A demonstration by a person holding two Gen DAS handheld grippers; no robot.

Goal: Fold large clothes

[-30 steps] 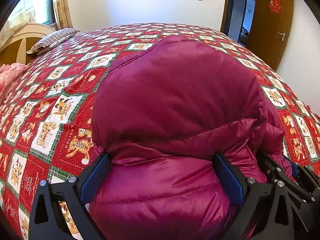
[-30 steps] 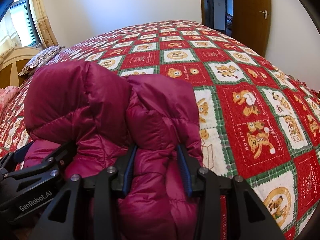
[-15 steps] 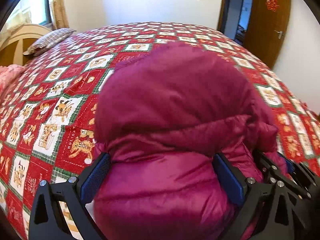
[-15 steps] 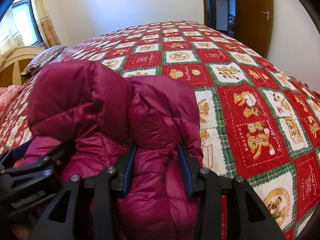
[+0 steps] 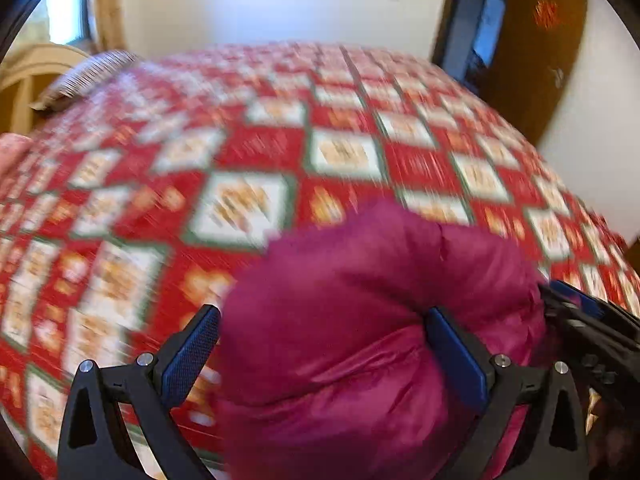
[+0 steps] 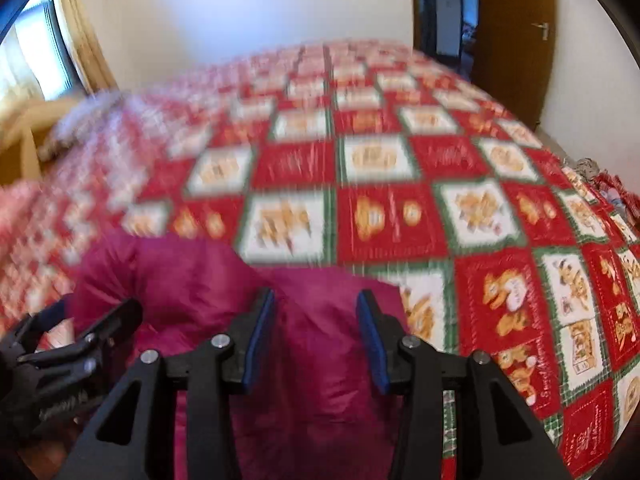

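A magenta puffer jacket point(image 5: 372, 304) is bunched up at the near edge of the bed. My left gripper point(image 5: 320, 348) has its jaws wide apart, with a thick roll of the jacket filling most of the gap and pressing on the right pad point(image 5: 456, 360). My right gripper point(image 6: 316, 340) is clamped on a narrower fold of the same jacket point(image 6: 320, 360), which bulges up between its blue pads. Each gripper shows at the edge of the other's view. Both views are motion-blurred.
The bed carries a red, white and green patchwork quilt point(image 6: 384, 208) that spreads out beyond the jacket. A striped pillow point(image 5: 84, 76) and wooden headboard point(image 5: 24, 80) lie at the far left. A brown door point(image 5: 532, 52) and open doorway stand at the far right.
The jacket has dropped lower and nearer in both views and looks smaller. Much more quilt shows beyond it. Both grippers moved quickly with the jacket; their grip looks unchanged.
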